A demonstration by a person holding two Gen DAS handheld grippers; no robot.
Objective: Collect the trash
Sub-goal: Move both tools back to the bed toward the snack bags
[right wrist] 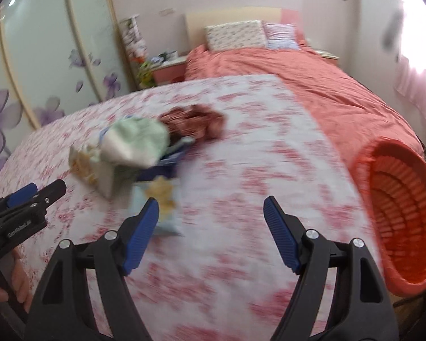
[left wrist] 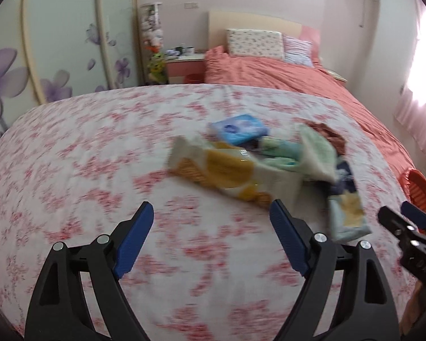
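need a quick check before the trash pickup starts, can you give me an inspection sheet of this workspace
surface: floral sheet over the bed, blurred.
job's things: heap of wrappers, yellow-white packet, blue pack, brown wrapper; orange basket on the right edge.
clutter: pale green piece on the heap.
grippers: left claw and right claw open, empty.
cables: nothing seen.
surroundings: salmon duvet, pillows, nightstand, flowered wardrobe.
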